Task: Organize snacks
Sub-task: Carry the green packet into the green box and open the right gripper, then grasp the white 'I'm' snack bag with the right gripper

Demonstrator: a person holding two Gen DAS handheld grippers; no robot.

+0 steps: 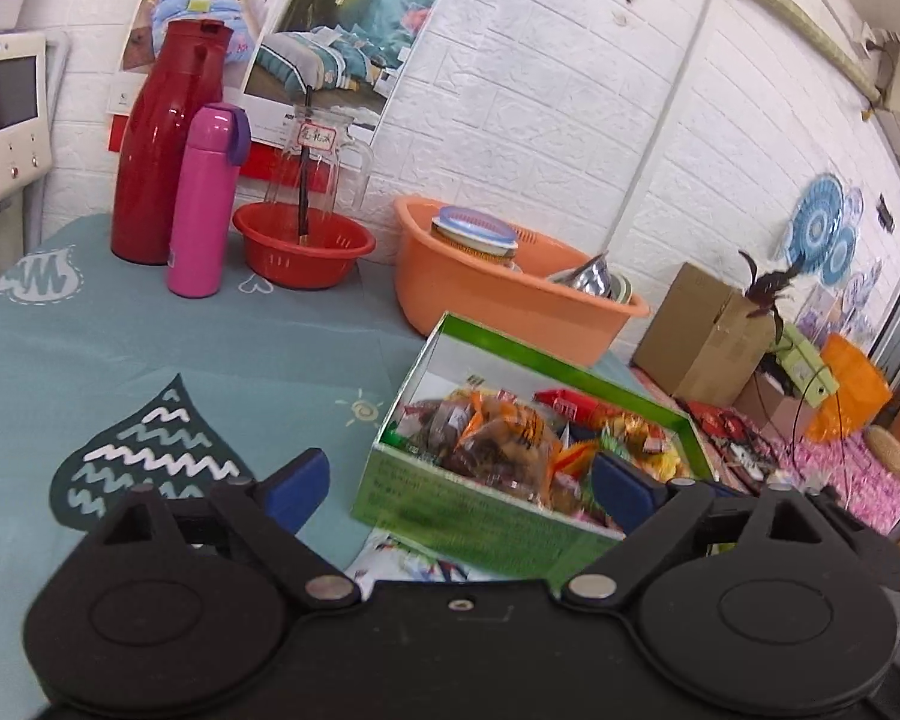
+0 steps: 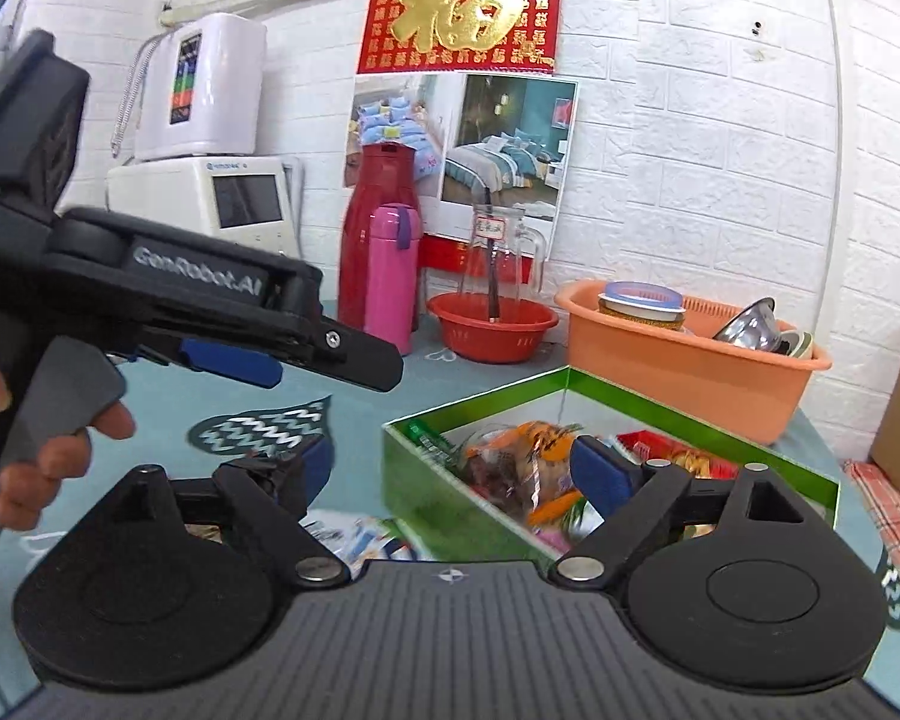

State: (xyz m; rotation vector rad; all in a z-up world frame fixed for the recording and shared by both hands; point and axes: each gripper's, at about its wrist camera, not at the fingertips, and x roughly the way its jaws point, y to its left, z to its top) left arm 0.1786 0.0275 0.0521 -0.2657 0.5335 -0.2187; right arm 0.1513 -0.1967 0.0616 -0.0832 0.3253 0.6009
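Green box (image 1: 492, 510) at lower centre is holding most snacks (image 1: 498, 438); one packet (image 2: 366, 534) is lying outside; left tongs (image 1: 462, 480) and right tongs (image 2: 456, 468) are gaping wide, empty.

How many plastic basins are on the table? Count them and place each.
2. A small red basin stands under the glass pitcher beside the pink flask; a larger orange basin sits behind the green snack box.
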